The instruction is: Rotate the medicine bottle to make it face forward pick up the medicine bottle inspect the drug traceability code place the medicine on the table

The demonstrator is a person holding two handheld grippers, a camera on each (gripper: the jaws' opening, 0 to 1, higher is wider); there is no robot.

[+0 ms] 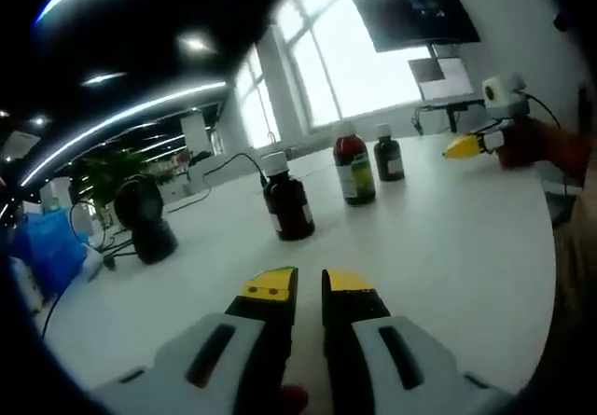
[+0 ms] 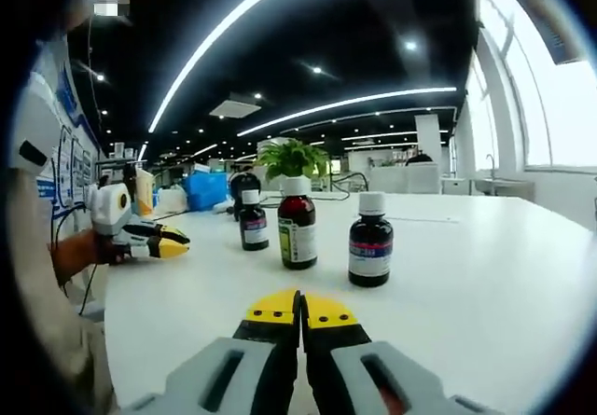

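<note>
Meanwhile, in the left gripper view, a blue bag (image 1: 48, 247) is lying at the far left edge of the white table (image 1: 448, 247), with a black rounded device (image 1: 147, 217) standing just right of it. Further right, three dark medicine bottles are standing upright and apart: a white-capped bottle (image 1: 287, 197) nearest, a red-capped bottle (image 1: 354, 168) behind it, and a smaller white-capped bottle (image 1: 388, 154) beyond. The left gripper (image 1: 309, 286) is hovering low over the table with its yellow-tipped jaws nearly together and nothing between them. At the far right, the right gripper (image 1: 464, 146) is reaching in over the table edge.

In the right gripper view, the left gripper (image 2: 166, 243) is showing at the left, held by a hand (image 2: 79, 252). The same three bottles are standing in a loose row mid-table, a potted plant (image 2: 291, 159) behind them. The right gripper (image 2: 300, 309) is pointing at them, its jaws pressed closed on nothing.
</note>
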